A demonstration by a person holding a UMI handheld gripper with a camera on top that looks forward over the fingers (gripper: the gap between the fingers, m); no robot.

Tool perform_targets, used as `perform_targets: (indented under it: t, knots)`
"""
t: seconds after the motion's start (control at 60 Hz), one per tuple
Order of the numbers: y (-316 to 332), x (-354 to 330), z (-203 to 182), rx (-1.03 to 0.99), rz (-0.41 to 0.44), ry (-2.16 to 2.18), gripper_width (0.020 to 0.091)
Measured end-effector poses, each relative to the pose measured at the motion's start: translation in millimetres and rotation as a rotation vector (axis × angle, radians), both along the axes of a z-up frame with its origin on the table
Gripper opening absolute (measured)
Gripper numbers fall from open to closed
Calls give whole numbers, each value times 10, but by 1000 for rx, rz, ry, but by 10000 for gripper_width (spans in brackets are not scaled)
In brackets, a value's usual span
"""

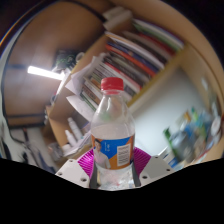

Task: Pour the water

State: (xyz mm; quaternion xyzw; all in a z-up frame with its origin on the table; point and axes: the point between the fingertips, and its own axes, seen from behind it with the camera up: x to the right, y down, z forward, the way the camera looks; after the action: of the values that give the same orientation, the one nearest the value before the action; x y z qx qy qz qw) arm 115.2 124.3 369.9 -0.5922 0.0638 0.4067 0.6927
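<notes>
Bottle (pixel 112 128), capped, in claw (pixel 113 166) grip.

Bottle fills my way ahead

The water bottle (pixel 112 128) stands between my hand-held gripper (pixel 113 163) fingers, blocking the path forward; behind it crowded bookshelves (pixel 135 55) wall things off, with open room only toward the ceiling light (pixel 45 73).

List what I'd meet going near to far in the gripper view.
Gripper with pink pads → water bottle held between the fingers, red cap on → bookshelf of books behind it.
</notes>
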Motion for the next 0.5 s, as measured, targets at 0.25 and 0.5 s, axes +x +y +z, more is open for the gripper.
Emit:
perform_targets:
  t: [0.25,0.5]
  knots:
    - [610,1234,-694,41,-353,-567,512]
    - [1086,1197,-2264,-120,-268,-739,513]
